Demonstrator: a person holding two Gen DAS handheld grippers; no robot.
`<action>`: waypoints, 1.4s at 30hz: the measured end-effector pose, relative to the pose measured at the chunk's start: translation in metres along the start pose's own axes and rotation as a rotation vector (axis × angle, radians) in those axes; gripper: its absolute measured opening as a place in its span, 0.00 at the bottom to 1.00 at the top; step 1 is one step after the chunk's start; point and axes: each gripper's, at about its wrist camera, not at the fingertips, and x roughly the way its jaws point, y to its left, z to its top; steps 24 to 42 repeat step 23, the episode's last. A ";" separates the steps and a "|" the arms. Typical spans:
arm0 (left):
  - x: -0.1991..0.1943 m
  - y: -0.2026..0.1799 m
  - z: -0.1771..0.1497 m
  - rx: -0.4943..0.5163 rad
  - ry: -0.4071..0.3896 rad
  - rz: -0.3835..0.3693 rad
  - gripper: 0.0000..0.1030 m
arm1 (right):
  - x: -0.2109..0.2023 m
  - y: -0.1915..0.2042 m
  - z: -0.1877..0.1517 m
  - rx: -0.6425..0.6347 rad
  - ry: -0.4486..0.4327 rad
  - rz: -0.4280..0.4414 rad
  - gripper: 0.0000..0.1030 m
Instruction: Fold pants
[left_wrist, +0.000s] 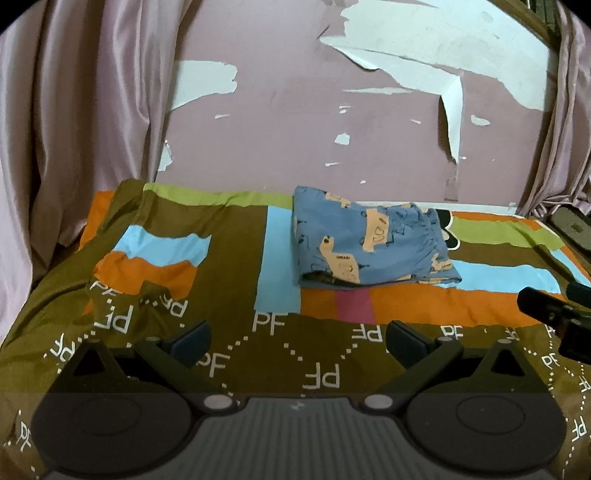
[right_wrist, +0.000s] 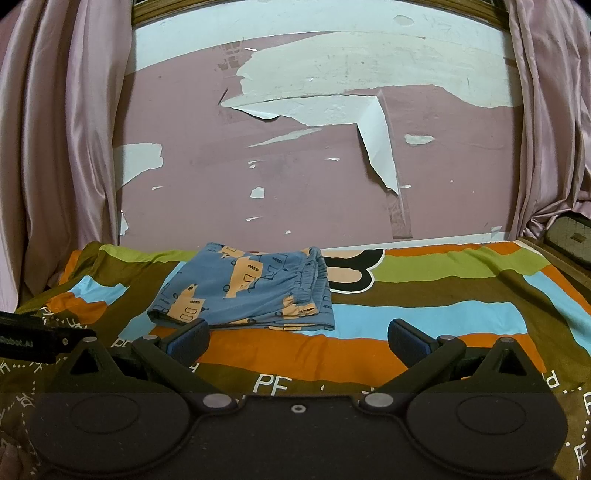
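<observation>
Since the blue printed pants (left_wrist: 373, 243) already lie folded into a compact stack far back on the bed (left_wrist: 236, 266), you hold both left gripper (left_wrist: 297, 341) and right gripper (right_wrist: 298, 338) clear, jaws spread and empty.

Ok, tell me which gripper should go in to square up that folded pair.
Right, probably. The right gripper sits just short of the folded pants' near edge, open and empty. The left gripper, also open, is set back, with more of the striped bedsheet between it and them.
</observation>
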 end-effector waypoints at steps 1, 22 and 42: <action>0.000 0.000 0.000 -0.003 0.003 0.003 1.00 | 0.000 0.000 0.000 0.000 0.001 0.000 0.99; 0.002 -0.002 -0.002 0.010 0.025 0.003 1.00 | 0.000 0.000 -0.004 0.005 0.016 0.005 0.99; 0.002 -0.001 -0.002 0.011 0.026 0.002 1.00 | 0.000 0.001 -0.005 0.005 0.017 0.004 0.99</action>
